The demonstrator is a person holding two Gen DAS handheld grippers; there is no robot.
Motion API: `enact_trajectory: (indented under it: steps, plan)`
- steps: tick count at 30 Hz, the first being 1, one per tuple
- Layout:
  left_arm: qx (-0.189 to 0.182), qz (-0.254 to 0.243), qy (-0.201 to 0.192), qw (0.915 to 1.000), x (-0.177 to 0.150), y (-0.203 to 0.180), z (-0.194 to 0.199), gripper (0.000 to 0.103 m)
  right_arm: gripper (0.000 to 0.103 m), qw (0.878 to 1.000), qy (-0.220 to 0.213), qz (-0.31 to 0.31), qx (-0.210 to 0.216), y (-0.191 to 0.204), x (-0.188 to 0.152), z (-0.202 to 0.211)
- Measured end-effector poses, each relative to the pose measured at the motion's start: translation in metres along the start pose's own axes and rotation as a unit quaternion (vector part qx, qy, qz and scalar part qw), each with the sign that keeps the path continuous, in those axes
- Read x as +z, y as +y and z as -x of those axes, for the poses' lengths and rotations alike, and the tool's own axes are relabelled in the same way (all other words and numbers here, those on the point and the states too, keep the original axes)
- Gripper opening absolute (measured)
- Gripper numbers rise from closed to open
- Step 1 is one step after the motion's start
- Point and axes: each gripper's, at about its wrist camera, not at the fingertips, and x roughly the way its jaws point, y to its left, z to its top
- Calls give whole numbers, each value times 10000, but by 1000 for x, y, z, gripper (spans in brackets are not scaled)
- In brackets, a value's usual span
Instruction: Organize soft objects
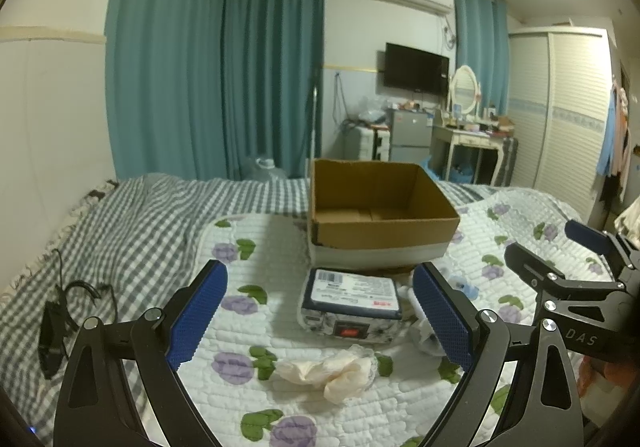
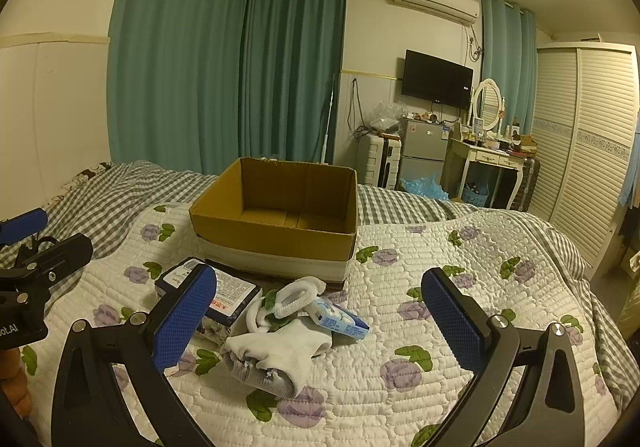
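An empty cardboard box (image 1: 380, 207) (image 2: 280, 215) stands on the quilted floral bedspread (image 1: 248, 327) (image 2: 460, 327). In front of it lie a dark tissue pack (image 1: 350, 303) (image 2: 224, 295), a peach lace cloth (image 1: 340, 369), a rolled white-grey sock bundle (image 2: 276, 359), a white scrunchie (image 2: 298, 297) and a small blue-white packet (image 2: 340, 319). My left gripper (image 1: 320, 321) is open and empty, hovering above the tissue pack. My right gripper (image 2: 320, 321) is open and empty above the sock bundle; it also shows in the left wrist view (image 1: 568, 271).
A grey checked sheet (image 1: 120, 231) covers the bed's left and far side, with a black cable and charger (image 1: 60, 311) on it. Teal curtains, a fridge (image 2: 422, 151), a dressing table (image 2: 492, 159) and a wardrobe (image 2: 580, 151) stand beyond the bed.
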Motion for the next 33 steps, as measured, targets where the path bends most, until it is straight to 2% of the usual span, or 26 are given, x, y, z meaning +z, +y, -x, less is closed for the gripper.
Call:
enact_trajectory:
  steps: [33]
  plan:
    - [46,-9,3,10000,0,-3,0,96,103,10000,29,-1,-5,2,-2,-1]
